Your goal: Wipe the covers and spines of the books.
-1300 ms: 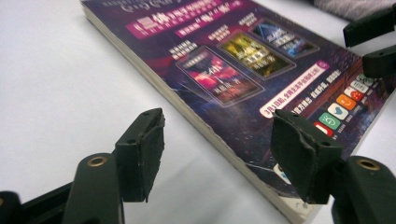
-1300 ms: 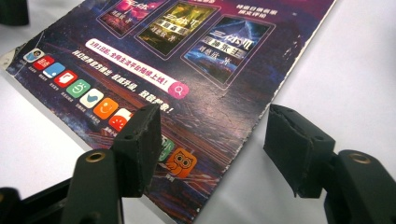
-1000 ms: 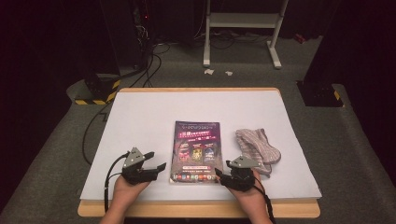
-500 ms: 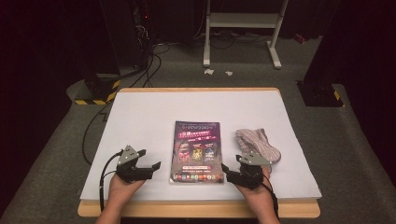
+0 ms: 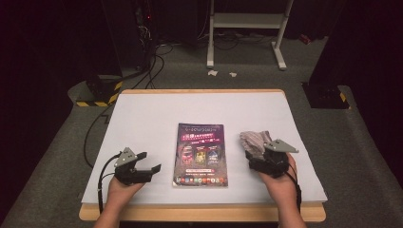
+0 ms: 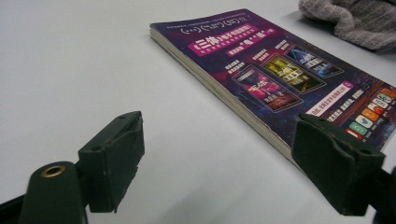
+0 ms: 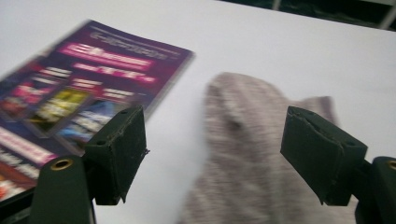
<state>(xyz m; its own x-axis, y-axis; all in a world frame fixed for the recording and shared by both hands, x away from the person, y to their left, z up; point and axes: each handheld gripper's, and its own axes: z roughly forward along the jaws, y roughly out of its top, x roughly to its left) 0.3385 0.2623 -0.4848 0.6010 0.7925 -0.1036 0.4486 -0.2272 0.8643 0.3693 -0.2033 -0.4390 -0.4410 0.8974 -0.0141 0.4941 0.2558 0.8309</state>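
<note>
A purple-covered book (image 5: 201, 154) lies closed in the middle of the white table (image 5: 157, 118). A crumpled grey cloth (image 5: 253, 139) sits just right of it. My left gripper (image 5: 149, 162) rests left of the book's near corner, open; its jaws have just been opening and nothing is between them. In the left gripper view the gripper (image 6: 224, 163) faces the book (image 6: 280, 79) by its spine edge, with the cloth (image 6: 355, 21) beyond. My right gripper (image 5: 255, 156) hovers at the cloth's near side. It (image 7: 217, 154) is open, its jaws have just been opening, and the cloth (image 7: 252, 116) lies under them, with the book (image 7: 79, 93) to the left.
The table's wooden front edge (image 5: 199, 213) runs close to both hands. A black cable (image 5: 90, 142) trails off the left side to the floor. A white stand's legs (image 5: 280, 52) and a black-and-yellow striped block (image 5: 97, 102) sit on the grey carpet behind.
My right gripper has left the book's near right corner, moved right and up to the cloth, and opened wider. The left gripper has stayed almost in place, a little off the book.
</note>
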